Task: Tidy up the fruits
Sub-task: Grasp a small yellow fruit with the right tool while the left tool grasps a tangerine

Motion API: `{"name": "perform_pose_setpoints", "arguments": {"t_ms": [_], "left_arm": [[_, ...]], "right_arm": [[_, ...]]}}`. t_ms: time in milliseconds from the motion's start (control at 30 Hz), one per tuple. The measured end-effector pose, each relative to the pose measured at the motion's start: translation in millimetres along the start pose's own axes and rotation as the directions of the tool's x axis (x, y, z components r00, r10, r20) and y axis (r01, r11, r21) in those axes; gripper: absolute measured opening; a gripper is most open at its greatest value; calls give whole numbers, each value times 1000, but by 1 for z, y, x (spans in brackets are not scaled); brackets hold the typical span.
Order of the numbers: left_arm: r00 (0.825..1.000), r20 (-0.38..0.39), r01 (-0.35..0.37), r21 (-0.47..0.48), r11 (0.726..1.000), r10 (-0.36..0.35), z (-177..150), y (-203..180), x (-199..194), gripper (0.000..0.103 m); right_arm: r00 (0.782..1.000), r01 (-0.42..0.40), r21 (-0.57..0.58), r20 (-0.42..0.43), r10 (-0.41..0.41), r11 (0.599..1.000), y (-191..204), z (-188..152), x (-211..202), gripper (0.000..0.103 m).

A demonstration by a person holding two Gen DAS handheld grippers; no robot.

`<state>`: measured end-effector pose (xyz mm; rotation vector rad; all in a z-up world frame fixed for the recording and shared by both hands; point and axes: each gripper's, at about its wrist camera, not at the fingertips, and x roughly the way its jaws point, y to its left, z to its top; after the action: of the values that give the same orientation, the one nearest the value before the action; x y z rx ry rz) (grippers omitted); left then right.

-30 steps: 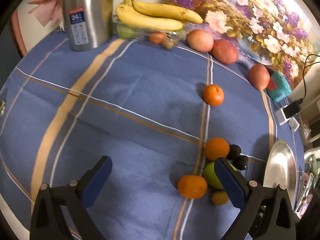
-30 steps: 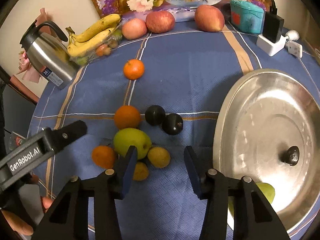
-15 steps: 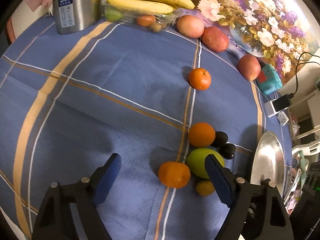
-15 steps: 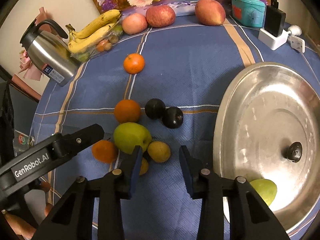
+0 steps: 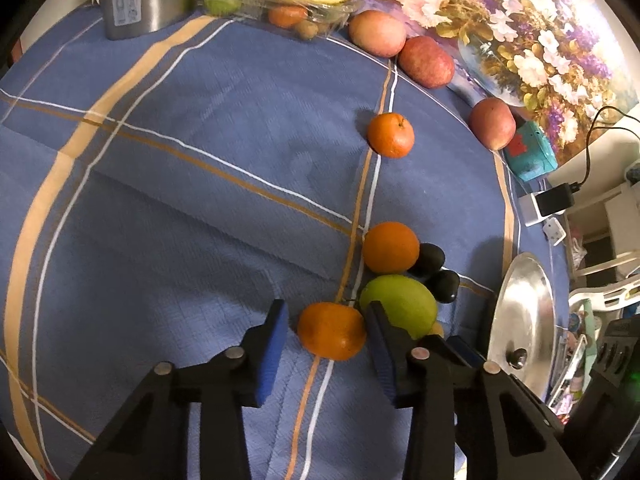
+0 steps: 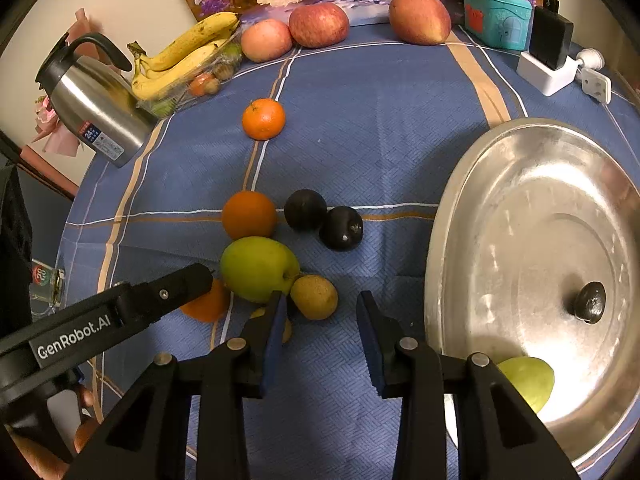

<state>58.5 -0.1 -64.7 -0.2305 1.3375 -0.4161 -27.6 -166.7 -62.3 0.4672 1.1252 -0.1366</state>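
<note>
A cluster of fruit lies on the blue cloth: a near orange, a green apple, a second orange, two dark plums and a small brown fruit. My left gripper is open with its jaws on either side of the near orange; the right pad seems to touch it. My right gripper is open, just short of the brown fruit. A steel tray at the right holds a green fruit and a dark one.
A lone orange sits mid-table. Three red apples, bananas on a plastic pack and a steel kettle line the far edge. A teal box, a charger and a flower painting stand behind.
My left gripper moved forward and narrowed around the near orange. My right gripper advanced toward the brown fruit, still open.
</note>
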Motion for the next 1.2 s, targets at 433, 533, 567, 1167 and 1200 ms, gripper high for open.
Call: {"name": "perform_pose_setpoints", "arguments": {"t_ms": [433, 533, 567, 1167, 1200], "left_arm": [[999, 40, -5, 6, 1000, 5, 3, -3, -8, 35], [999, 48, -4, -5, 1000, 4, 5, -2, -8, 35], [999, 50, -3, -9, 1000, 3, 5, -1, -9, 35], [993, 113, -15, -54, 998, 21, 12, 6, -24, 35], [993, 119, -16, -52, 999, 22, 12, 6, -25, 35]], "right_arm": [[1000, -5, -11, -10, 5, 1000, 1, 1, 4, 28], [1000, -9, -7, -6, 9, 1000, 1, 1, 4, 26], [1000, -10, -6, -5, 10, 1000, 1, 1, 4, 26], [997, -48, 3, 61, 47, 999, 1, 3, -18, 18], [996, -54, 0, 73, 54, 999, 2, 4, -22, 18]]}}
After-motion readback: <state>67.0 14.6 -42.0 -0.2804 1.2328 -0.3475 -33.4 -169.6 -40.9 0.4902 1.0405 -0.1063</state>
